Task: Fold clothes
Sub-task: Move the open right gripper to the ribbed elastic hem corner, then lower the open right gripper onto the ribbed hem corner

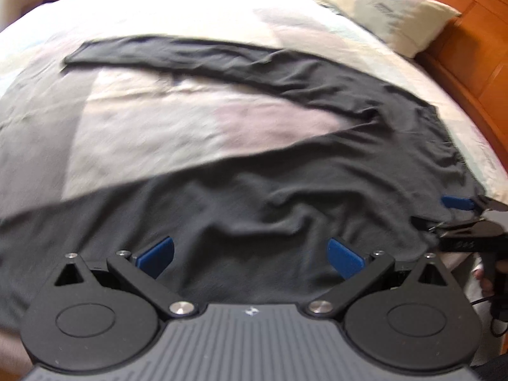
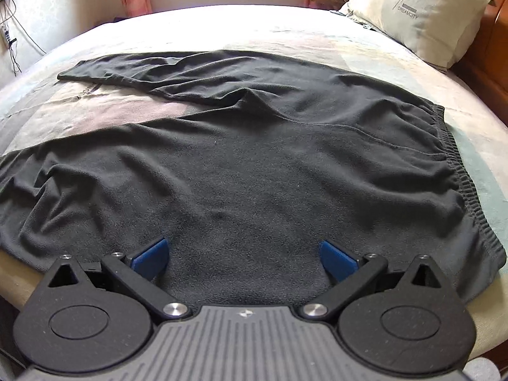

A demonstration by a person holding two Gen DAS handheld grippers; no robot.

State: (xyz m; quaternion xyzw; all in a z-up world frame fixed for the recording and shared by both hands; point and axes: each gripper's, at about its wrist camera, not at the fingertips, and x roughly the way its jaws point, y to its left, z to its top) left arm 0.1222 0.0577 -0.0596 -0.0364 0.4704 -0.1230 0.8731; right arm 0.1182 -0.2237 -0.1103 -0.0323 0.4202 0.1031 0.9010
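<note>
Trousers [image 2: 254, 165] lie spread flat on bed [image 2: 222, 28], legs apart, no fold visible. Left gripper [image 1: 250, 254] and right gripper [image 2: 243, 255] both gape, holding nothing.

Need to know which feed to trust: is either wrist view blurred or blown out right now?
Left wrist view: motion-blurred throughout, black fleece trousers smeared, far pale patterned bedsheet blown out white. Right wrist view: sharp, waistband stitching readable, though the far bedsheet is also overexposed. Both bend the bed edges with fisheye distortion.

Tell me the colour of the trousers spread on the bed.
Black trousers, plain, clearest in the right wrist view.
</note>
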